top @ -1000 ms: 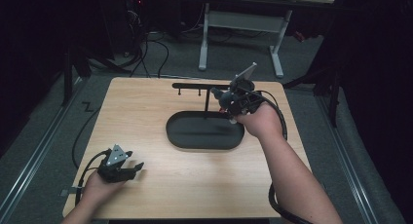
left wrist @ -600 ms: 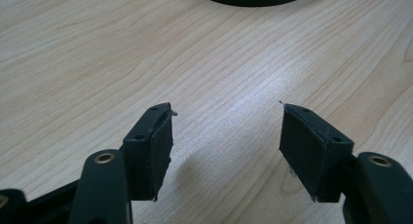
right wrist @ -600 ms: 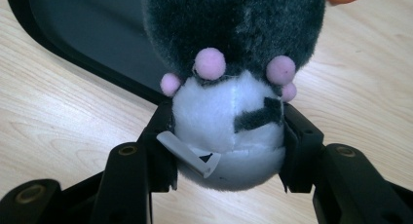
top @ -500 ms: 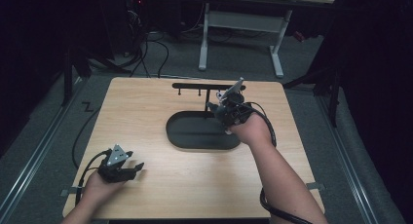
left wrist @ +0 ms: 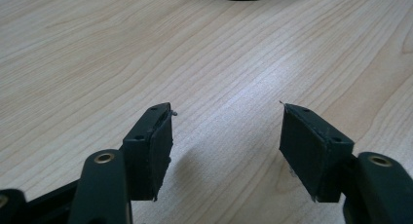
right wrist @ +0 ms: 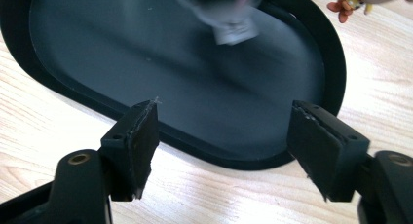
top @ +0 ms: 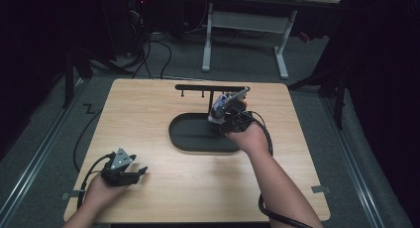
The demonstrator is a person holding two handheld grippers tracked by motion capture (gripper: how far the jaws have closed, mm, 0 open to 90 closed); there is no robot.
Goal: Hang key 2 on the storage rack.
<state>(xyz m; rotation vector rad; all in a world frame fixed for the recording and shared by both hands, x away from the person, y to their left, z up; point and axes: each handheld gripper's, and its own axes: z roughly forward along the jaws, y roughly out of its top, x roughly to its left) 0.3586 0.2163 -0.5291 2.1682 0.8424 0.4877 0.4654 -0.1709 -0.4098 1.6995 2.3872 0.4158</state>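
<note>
High view first: my wooden table (top: 148, 124) carries everything, and the biggest thing on it is the black oval tray (top: 193, 134), set a little far of centre with its long axis running left to right. I judge it sits there so both hands can reach it. From its far right part a thin post rises to a black crossbar (top: 208, 87), also running left to right, with small pegs hanging under it, which I take for a hanging rack. My right gripper (top: 229, 114) hovers over the tray's right end beside the post; in the right gripper view its jaws stand wide apart with nothing between them, looking down along the tray (right wrist: 195, 78) at a blurred pale shape I cannot identify. A small orange toy figure (right wrist: 348, 2) lies on the wood at that view's top right corner, beyond the tray rim. My left gripper (top: 124, 171) rests at the near left, well apart from the tray, parked out of the way, I'd say; its jaws are spread and empty over bare wood (left wrist: 146, 63).
</note>
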